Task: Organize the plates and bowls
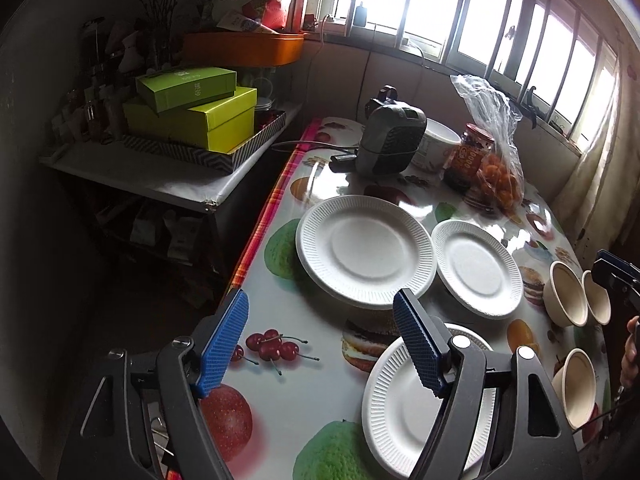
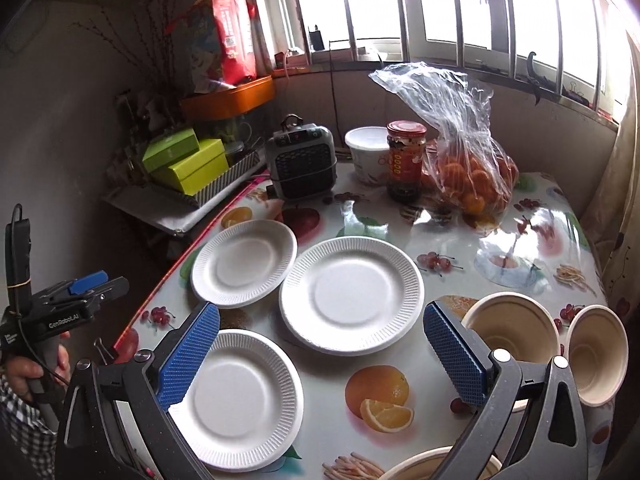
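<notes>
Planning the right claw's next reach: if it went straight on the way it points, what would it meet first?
Probably the middle plate: it lies straight ahead between the open fingers of the right claw. The near plate sits left of that line, the bowls right. Depth is hard to judge here.

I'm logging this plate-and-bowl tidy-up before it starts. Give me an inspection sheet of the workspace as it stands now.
Surface: table under a glossy fruit-print cloth.
Job's things: three white paper plates, lying apart, unstacked; three beige bowls near the right edge.
Clutter: small fan, white tub, jar, bag of oranges at the far end.
Grippers: left hand-held gripper open, holding nothing; right hand-held gripper open, holding nothing.
Cables: a black cable runs to the fan.
Surroundings: barred window; side shelf with green boxes.
</notes>
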Demonstrator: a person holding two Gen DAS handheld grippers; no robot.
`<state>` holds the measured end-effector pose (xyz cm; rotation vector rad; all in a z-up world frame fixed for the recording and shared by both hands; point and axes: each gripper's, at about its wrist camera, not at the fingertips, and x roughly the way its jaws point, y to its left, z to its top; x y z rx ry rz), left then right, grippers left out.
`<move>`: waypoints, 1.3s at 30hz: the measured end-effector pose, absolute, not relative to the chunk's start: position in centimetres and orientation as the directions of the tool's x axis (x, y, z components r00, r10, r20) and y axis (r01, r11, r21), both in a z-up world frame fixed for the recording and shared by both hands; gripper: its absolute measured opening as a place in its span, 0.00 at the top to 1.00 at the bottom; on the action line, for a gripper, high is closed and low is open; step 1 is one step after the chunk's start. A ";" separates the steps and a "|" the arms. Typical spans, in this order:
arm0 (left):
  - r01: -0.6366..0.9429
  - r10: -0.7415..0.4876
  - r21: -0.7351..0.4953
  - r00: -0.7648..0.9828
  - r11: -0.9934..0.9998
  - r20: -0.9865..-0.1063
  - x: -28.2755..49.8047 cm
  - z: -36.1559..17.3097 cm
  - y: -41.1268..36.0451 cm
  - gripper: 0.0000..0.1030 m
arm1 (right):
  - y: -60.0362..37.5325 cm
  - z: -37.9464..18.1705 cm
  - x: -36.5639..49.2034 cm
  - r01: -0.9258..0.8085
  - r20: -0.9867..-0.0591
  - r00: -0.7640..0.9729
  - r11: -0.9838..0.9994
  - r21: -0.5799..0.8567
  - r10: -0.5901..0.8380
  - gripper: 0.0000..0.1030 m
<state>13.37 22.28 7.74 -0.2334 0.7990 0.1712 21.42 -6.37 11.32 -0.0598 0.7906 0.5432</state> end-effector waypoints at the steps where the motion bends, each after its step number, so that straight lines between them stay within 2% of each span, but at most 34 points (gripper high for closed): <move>1: -0.235 0.059 -0.141 0.681 0.962 -0.730 14.0 7.6 22.5 0.27 | -5.9 11.1 22.2 -0.500 -0.696 0.556 0.852 0.155 0.453 0.01; 6: -0.263 0.071 -0.135 0.646 0.955 -0.760 16.5 6.4 23.7 0.27 | -3.4 9.3 26.8 -0.533 -0.742 0.463 0.821 0.203 0.484 0.04; 10: -0.270 0.062 -0.144 0.630 0.952 -0.774 17.8 5.6 24.4 0.27 | -1.7 8.3 29.3 -0.567 -0.762 0.441 0.806 0.171 0.473 0.04; 17: -0.283 -0.015 -0.229 0.598 0.931 -0.802 20.4 4.2 26.4 0.27 | 0.8 6.0 33.7 -0.569 -0.806 0.332 0.786 0.244 0.490 0.05; 21: -0.314 -0.072 -0.297 0.568 0.902 -0.820 21.4 2.9 27.7 0.27 | 2.1 4.5 35.5 -0.552 -0.819 0.290 0.786 0.279 0.495 0.15; 25: -0.312 -0.086 -0.300 0.550 0.901 -0.831 22.3 1.9 27.9 0.34 | 3.2 2.9 36.8 -0.551 -0.842 0.247 0.784 0.286 0.480 0.33; 28: -0.303 -0.104 -0.307 0.538 0.902 -0.836 22.9 1.1 27.9 0.42 | 4.0 1.9 37.6 -0.556 -0.845 0.218 0.774 0.304 0.488 0.39; 32: -0.300 -0.096 -0.288 0.524 0.909 -0.846 23.6 0.3 27.8 0.48 | 5.3 1.1 38.0 -0.589 -0.853 0.182 0.749 0.303 0.488 0.46; 35: -0.297 -0.100 -0.287 0.516 0.911 -0.851 24.0 -0.2 27.8 0.57 | 5.9 0.6 38.2 -0.599 -0.857 0.171 0.742 0.301 0.486 0.49; 36: -0.298 -0.102 -0.288 0.513 0.910 -0.852 24.1 -0.4 27.7 0.64 | 6.0 0.5 38.3 -0.599 -0.857 0.171 0.742 0.302 0.486 0.52; 39: -0.307 -0.107 -0.297 0.511 0.904 -0.853 24.5 -0.7 28.0 0.70 | 6.3 0.1 38.6 -0.596 -0.857 0.163 0.741 0.309 0.488 0.61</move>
